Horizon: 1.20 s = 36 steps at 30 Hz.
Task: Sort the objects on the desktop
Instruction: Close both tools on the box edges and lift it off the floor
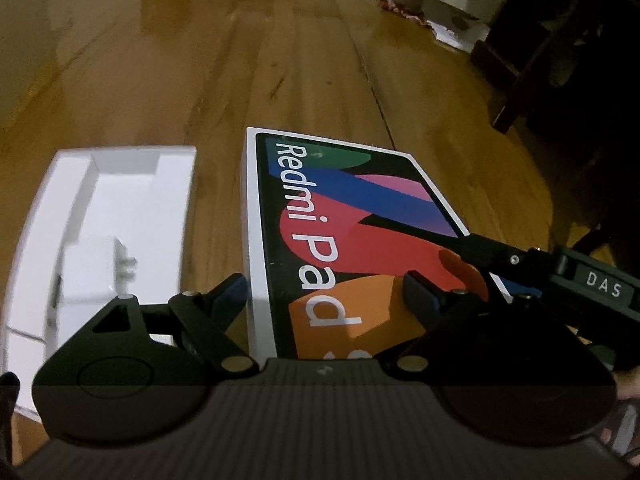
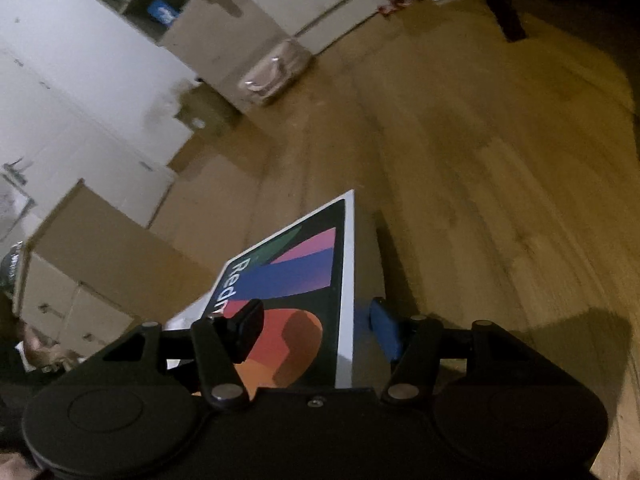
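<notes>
A Redmi Pad box lid [image 1: 340, 224] with a colourful print lies on the wooden floor. My left gripper [image 1: 324, 292] is open, its fingers straddling the lid's near left corner. My right gripper [image 2: 316, 320] is also open, one finger over the lid's top [image 2: 304, 280] and the other outside its right edge; it shows in the left wrist view [image 1: 560, 272] at the lid's right side. A white inner tray [image 1: 100, 232] holding a white charger [image 1: 100, 268] lies left of the lid.
Cardboard boxes [image 2: 100, 248] and white cabinets [image 2: 80, 80] line the far side. A plastic-wrapped pack [image 2: 276, 72] stands by them. A dark furniture leg [image 1: 520, 80] is at the right. Bare wood floor [image 1: 240, 60] stretches ahead.
</notes>
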### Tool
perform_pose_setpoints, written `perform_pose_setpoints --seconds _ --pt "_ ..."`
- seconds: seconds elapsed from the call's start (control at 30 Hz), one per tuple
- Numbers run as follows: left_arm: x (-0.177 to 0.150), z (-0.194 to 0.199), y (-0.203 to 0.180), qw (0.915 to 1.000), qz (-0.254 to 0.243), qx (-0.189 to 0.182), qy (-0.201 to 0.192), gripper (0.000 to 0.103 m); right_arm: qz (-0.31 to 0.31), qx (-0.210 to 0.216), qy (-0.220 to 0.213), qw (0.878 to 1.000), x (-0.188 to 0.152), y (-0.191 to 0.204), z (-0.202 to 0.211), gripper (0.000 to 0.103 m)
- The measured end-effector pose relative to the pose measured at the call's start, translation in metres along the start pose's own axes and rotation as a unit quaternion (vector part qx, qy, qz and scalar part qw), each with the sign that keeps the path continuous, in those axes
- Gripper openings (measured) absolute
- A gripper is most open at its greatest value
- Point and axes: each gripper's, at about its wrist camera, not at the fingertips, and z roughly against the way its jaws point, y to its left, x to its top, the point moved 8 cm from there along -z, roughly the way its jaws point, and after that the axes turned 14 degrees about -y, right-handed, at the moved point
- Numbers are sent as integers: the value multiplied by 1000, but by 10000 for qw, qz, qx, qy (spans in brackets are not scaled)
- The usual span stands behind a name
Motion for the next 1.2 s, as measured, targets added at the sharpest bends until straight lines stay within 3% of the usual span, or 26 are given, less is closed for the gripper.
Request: perform_pose_setpoints --seconds 0.33,0.5,0.77,1.0,1.2 --pt "19 28 13 9976 -439 458 -264 84 230 277 301 9989 -16 29 -13 62" --pt "34 45 27 9961 -477 594 -438 84 284 535 222 9979 -14 49 -16 62" --pt "32 60 73 9956 -43 823 -443 84 57 998 273 9946 -28 78 -27 62" --pt "27 76 127 9912 361 1185 -457 84 472 1113 652 9905 -59 123 -46 62" --pt "18 73 163 9892 747 1200 -386 84 548 1255 825 9871 -77 146 -54 62"
